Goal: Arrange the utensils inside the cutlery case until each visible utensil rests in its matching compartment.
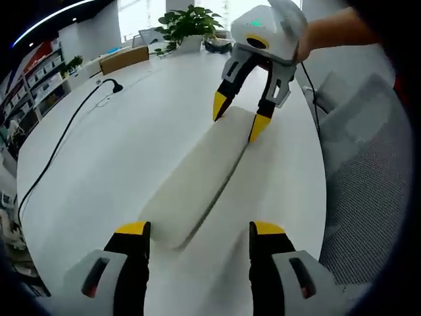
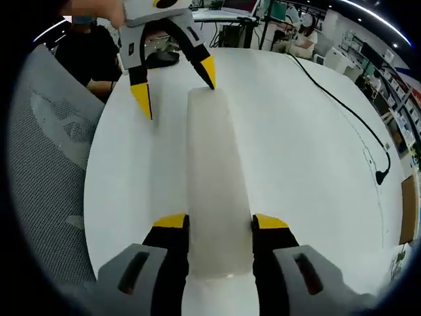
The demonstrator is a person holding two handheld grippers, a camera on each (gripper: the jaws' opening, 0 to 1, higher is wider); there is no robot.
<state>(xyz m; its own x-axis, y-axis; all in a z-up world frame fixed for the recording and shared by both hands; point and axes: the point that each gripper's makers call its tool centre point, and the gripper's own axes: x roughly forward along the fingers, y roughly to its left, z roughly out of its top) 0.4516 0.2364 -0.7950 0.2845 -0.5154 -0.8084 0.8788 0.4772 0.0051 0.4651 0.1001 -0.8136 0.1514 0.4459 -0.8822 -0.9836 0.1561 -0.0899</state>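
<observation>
Yellow-tipped jaws of the left gripper (image 1: 197, 230) stand wide before the near end of a long white cutlery case (image 1: 200, 174) lying closed on a white table (image 1: 99, 164); the right gripper (image 1: 238, 120) straddles its far end. Right gripper view: its jaws (image 2: 220, 224) flank the case (image 2: 214, 171), apparently touching its sides, while the left gripper (image 2: 176, 84) hangs spread over the far end, near a black cable (image 2: 342, 105).

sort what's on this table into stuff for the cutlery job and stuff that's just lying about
For the job:
- cutlery case, long, white, closed, on the table
- right gripper, jaws either side of one end of the case
- left gripper, open at the other end

Lying about:
- black cable
- potted plant
- cardboard box
- mesh chair
</observation>
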